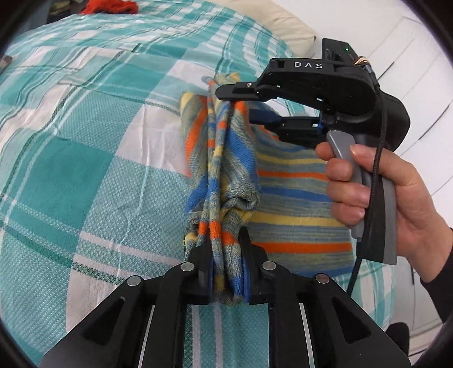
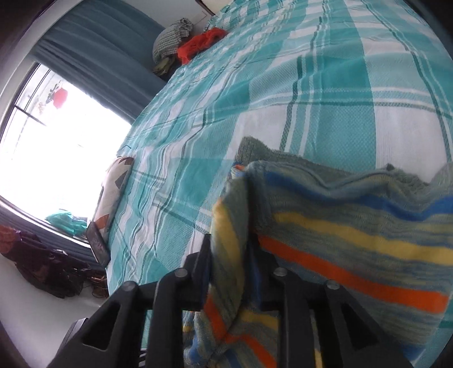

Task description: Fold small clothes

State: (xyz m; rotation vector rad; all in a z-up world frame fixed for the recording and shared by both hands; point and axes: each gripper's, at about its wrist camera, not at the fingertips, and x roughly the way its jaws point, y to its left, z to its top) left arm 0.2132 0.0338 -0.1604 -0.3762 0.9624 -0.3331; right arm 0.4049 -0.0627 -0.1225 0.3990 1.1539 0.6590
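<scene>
A small striped knit garment (image 1: 297, 203), grey-green with orange, blue and yellow bands, lies partly on the teal plaid bed cover (image 1: 85, 169). One edge is lifted and stretched between both grippers. My left gripper (image 1: 225, 254) is shut on the bunched near end of that edge. My right gripper (image 1: 235, 106), held by a hand, is shut on the far end. In the right wrist view the right gripper (image 2: 229, 254) pinches a fold of the same garment (image 2: 354, 240), which drapes to the right over the bed cover (image 2: 283, 85).
A cream pillow (image 1: 286, 25) lies at the bed's far end. A red cloth (image 2: 201, 42) and a checked bundle (image 2: 172, 39) lie at the far bed corner. A patterned cushion (image 2: 113, 192) leans at the bed's edge by the window (image 2: 56, 141). Dark clothes (image 2: 42, 263) are on the floor.
</scene>
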